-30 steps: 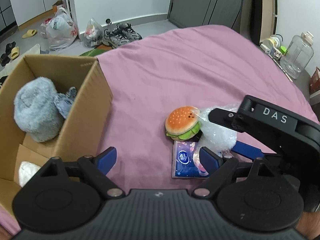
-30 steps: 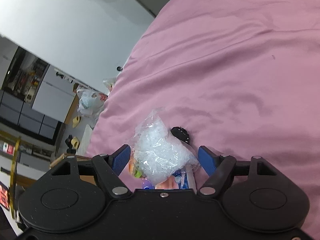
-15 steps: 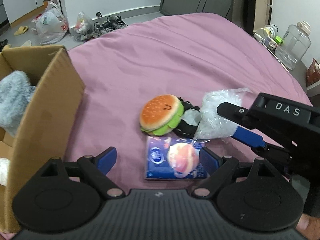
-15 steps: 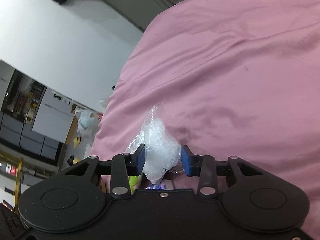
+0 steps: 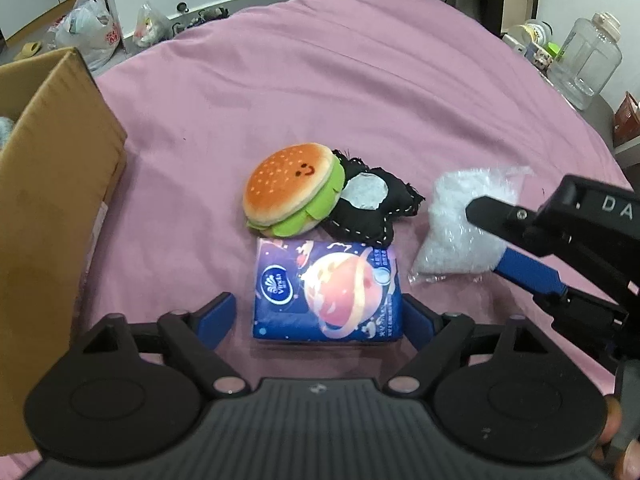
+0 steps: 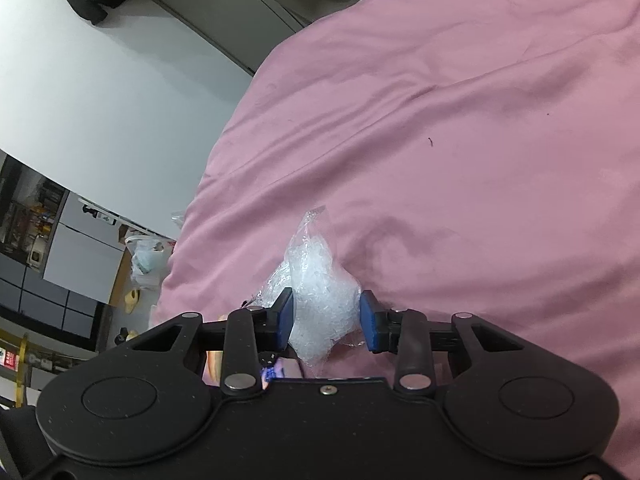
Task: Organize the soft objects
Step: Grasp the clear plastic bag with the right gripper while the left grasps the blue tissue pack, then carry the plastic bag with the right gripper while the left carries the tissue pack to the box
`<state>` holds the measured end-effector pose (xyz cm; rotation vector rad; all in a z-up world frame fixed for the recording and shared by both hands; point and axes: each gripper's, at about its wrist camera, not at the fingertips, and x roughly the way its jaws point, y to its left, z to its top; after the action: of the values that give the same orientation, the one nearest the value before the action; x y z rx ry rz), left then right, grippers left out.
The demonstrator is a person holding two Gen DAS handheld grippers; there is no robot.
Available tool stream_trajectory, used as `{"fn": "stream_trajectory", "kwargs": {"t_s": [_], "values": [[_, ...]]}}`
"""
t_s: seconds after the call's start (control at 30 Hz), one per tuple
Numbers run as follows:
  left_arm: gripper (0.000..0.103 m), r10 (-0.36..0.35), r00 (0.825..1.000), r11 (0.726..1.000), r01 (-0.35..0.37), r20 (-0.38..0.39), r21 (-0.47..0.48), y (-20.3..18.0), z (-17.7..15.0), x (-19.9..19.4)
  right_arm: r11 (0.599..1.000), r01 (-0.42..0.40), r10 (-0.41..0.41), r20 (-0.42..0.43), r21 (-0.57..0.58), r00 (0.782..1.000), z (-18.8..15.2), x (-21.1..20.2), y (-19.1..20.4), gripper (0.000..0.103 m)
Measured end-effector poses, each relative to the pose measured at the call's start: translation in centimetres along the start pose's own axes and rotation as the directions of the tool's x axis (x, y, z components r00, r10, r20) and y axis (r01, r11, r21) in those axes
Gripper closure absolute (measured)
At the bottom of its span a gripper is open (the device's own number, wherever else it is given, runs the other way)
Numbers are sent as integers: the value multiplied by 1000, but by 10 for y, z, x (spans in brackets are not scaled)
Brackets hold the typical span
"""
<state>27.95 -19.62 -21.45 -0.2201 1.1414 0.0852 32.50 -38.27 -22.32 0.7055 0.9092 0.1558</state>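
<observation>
On the pink bed sheet lie a plush hamburger, a black fabric piece with a white centre touching it, and a blue tissue pack. My left gripper is open, with the tissue pack between its fingers. My right gripper is shut on a clear plastic bag of white filling. The bag also shows in the left wrist view, to the right of the pile.
An open cardboard box stands at the left on the bed. Plastic bags and shoes lie on the floor beyond the bed. A clear water jug and small items stand at the far right.
My right gripper closed on the plastic bag and pulled it right, off the pile. My left gripper moved from the box toward the toys until its open fingers framed the tissue pack.
</observation>
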Motion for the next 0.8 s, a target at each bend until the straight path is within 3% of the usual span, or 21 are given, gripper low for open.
{"fn": "stream_trajectory", "kwargs": {"t_s": [0.03, 0.53, 0.8], "values": [[31, -9, 1000, 1000, 9, 0, -3, 1, -1, -2, 1000, 3, -3, 3, -7, 1000, -1, -1, 2, 70], [31, -119, 989, 992, 123, 88, -42, 29, -1, -69, 999, 14, -12, 79, -30, 997, -17, -41, 26, 71], [31, -138, 979, 987, 149, 152, -60, 59, -1, -106, 1000, 8, -5, 110, -25, 994, -36, -64, 40, 71]]}}
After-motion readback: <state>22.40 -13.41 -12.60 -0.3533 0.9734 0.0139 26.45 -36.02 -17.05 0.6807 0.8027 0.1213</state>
